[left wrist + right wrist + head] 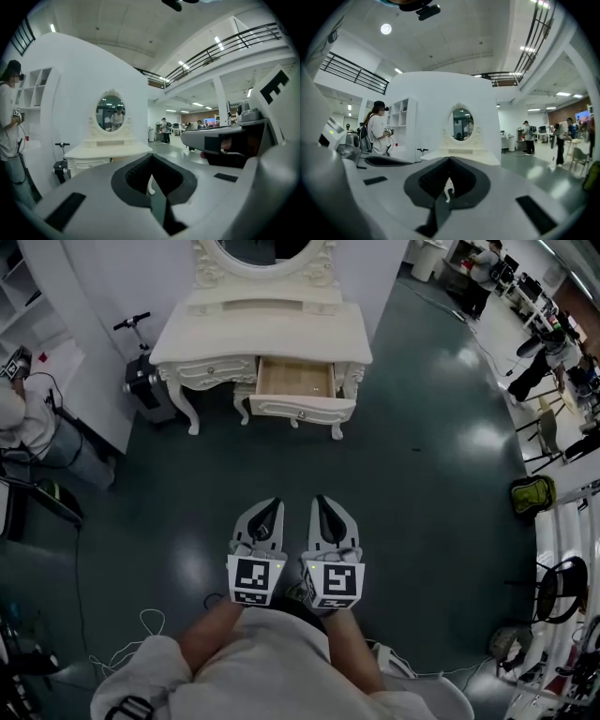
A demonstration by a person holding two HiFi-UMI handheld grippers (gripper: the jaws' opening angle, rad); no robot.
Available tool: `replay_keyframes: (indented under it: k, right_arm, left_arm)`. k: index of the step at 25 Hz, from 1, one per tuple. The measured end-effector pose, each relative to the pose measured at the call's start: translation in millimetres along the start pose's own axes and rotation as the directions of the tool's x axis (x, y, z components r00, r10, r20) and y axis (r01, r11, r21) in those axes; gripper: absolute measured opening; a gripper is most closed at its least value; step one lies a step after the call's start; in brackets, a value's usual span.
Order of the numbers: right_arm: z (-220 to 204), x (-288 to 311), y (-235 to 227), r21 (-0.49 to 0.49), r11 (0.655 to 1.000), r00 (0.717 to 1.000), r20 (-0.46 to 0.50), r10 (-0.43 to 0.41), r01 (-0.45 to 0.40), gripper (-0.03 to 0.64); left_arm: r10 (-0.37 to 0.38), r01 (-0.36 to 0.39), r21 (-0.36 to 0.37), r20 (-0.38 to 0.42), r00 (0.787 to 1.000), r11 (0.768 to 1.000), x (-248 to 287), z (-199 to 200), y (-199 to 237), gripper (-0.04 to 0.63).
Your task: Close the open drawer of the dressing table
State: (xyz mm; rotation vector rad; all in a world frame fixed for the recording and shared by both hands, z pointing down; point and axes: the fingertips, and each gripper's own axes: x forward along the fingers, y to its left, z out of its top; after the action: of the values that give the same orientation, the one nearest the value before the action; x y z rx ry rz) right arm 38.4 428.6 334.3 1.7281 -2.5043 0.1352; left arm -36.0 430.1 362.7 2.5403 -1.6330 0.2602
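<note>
**Head view.** We hold the left gripper (270, 508) and the right gripper (323, 505) side by side at six o'clock, well apart from the cream dressing table (187, 338) at twelve o'clock. Both pairs of jaws are clenched together, grasping nothing. The open drawer (296, 379) juts toward six o'clock from the table's right half, its wooden inside showing. A scooter (142, 381) stands at the table's nine o'clock.
</note>
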Motion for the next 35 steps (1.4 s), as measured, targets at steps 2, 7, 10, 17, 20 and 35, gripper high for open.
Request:
replay_keyframes:
  k: [2,7,10,17,20,35]
  right_arm:
    - [-2,14,-2,0.012,1.000,1.000,-0.001,0.002,-0.002,0.015]
    - [-2,52,-3,0.003,1.000,1.000,-0.027,0.007,-0.007,0.015]
    - [-7,73,-3,-0.001,1.000,0.998,-0.056,0.015,-0.016,0.015]
    - [-17,130,0,-0.016,0.999,0.993,-0.115,0.036,-0.039,0.015]
    - [-24,159,-1,-0.025,0.999,0.988,-0.146,0.041,-0.045,0.015]
    - [-69,259,-25,-0.025,0.999,0.960,-0.276,-0.043,0.037,0.017]
  left_arm:
    - [0.002,-0.002,-0.014,-0.014,1.000,1.000,11,-4,10,0.006]
    - [-0.006,0.005,-0.029,-0.033,0.999,1.000,38,-6,33,0.006]
    - [-0.013,0.011,-0.045,-0.056,0.998,0.999,53,-12,43,0.006]
    - [0.002,-0.009,-0.076,-0.087,0.996,0.997,88,-18,86,0.006]
    - [-0.004,-0.005,-0.089,-0.102,0.995,0.996,111,-23,105,0.006]
    - [-0.053,0.034,-0.112,-0.167,0.984,0.993,189,-56,179,0.006]
